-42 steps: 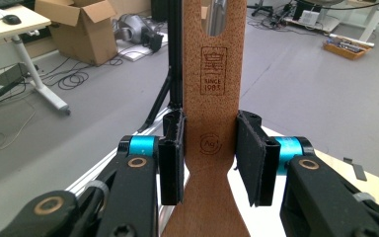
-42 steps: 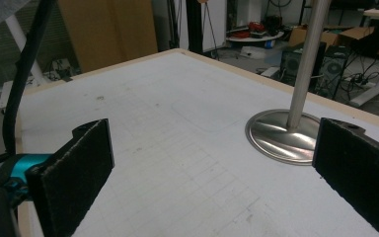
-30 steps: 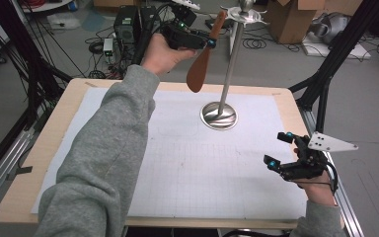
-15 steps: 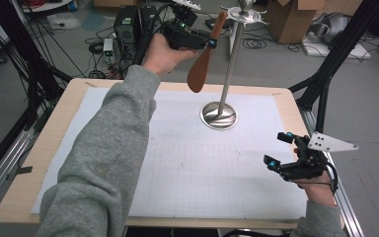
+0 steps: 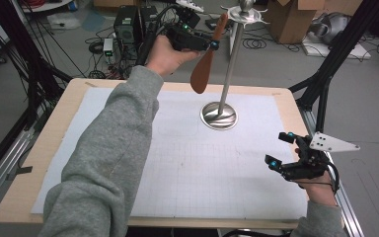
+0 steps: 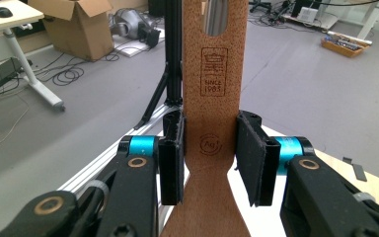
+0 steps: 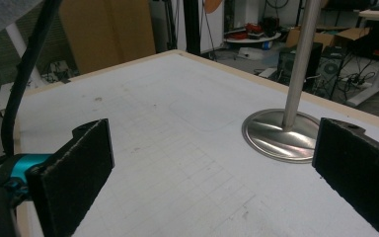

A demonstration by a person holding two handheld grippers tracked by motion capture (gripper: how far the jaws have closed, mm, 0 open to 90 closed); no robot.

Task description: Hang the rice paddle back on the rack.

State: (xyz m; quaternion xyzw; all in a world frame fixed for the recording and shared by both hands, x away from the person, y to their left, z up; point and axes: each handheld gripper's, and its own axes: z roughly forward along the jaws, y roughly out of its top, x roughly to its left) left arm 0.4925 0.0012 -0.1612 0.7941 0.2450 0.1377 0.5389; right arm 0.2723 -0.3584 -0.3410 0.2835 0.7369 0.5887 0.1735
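Note:
My left gripper (image 5: 208,44) is raised at the back of the table, shut on the handle of a brown wooden spatula (image 5: 202,74) whose blade hangs down. The handle's top end sits beside the hooked crown (image 5: 246,15) of a steel stand (image 5: 229,69) with a round base (image 5: 219,116). In the left gripper view both pads (image 6: 171,158) press the spatula (image 6: 211,74), and shiny metal (image 6: 216,15) shows through the handle's hole. My right gripper (image 5: 279,149) rests low near the table's right edge, open with nothing between its fingers. It (image 7: 217,163) faces the stand base (image 7: 281,136).
A white gridded mat (image 5: 187,163) covers the wooden table (image 5: 44,148). A grey sleeve (image 5: 113,148) crosses the left half. Cardboard boxes (image 5: 291,19), cables and electronics lie on the floor behind. Black frame legs (image 5: 325,74) stand at the right rear corner.

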